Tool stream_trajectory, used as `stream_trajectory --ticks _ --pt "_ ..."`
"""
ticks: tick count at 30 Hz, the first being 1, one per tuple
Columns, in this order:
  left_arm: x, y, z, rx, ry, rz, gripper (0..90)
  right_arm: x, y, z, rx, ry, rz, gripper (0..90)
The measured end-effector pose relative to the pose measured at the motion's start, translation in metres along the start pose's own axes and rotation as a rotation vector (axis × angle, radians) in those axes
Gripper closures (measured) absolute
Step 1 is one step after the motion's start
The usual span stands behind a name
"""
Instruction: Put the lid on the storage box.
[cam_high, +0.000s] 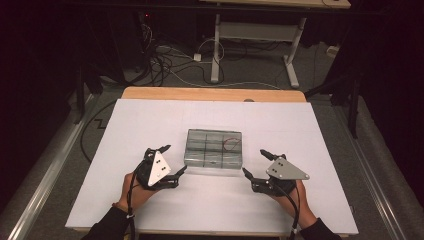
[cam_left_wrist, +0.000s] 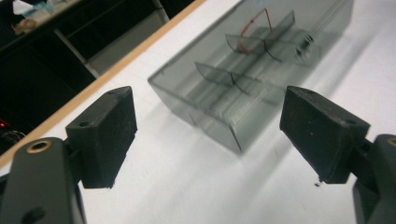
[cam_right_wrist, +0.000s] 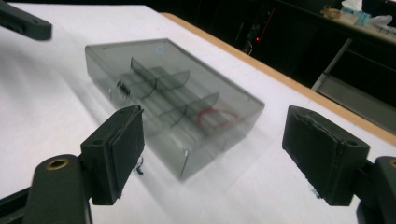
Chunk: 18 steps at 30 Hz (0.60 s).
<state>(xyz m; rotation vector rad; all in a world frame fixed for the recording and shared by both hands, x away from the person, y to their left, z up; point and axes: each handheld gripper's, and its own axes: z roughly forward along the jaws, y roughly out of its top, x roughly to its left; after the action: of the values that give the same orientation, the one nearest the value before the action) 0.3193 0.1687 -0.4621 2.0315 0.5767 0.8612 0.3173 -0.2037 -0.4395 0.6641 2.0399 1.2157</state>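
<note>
A smoky see-through box (cam_high: 214, 147) with inner dividers lies closed in the middle of the white table top (cam_high: 150, 120). One far-right compartment holds a red loop (cam_high: 231, 144), also seen in the left gripper view (cam_left_wrist: 254, 32) and the right gripper view (cam_right_wrist: 217, 116). A small dark item (cam_right_wrist: 122, 88) sits in another compartment. My left gripper (cam_high: 174, 158) stands open just left of the box's near corner, nothing between its pads (cam_left_wrist: 112, 135). My right gripper (cam_high: 254, 161) stands open just right of the box (cam_right_wrist: 173, 93), its pads (cam_right_wrist: 322, 158) apart from it.
The wooden table edge (cam_high: 210, 93) runs along the far side. Beyond it stand another table's white legs (cam_high: 216, 45) and loose cables (cam_high: 165, 65) on the floor. Metal rails (cam_high: 45, 175) flank the table on both sides. White surface lies around the box on all sides.
</note>
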Motion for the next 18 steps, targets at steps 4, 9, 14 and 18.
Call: stream_trajectory --ticks 4,9,14,18 --pt "-0.004 -0.016 -0.014 0.038 -0.004 0.0 17.9 0.002 -0.01 -0.012 0.011 -0.018 -0.005 21.2" --pt "-0.011 -0.04 -0.025 0.091 -0.036 -0.021 17.9 0.006 -0.024 -0.024 0.035 -0.035 -0.012 21.3" --pt "-0.013 -0.046 -0.032 0.096 -0.046 -0.028 17.9 0.006 -0.03 -0.031 0.043 -0.05 0.002 21.3" --pt "-0.01 -0.043 -0.033 0.075 -0.04 -0.038 17.7 0.005 -0.03 -0.03 0.042 -0.06 0.003 21.3"
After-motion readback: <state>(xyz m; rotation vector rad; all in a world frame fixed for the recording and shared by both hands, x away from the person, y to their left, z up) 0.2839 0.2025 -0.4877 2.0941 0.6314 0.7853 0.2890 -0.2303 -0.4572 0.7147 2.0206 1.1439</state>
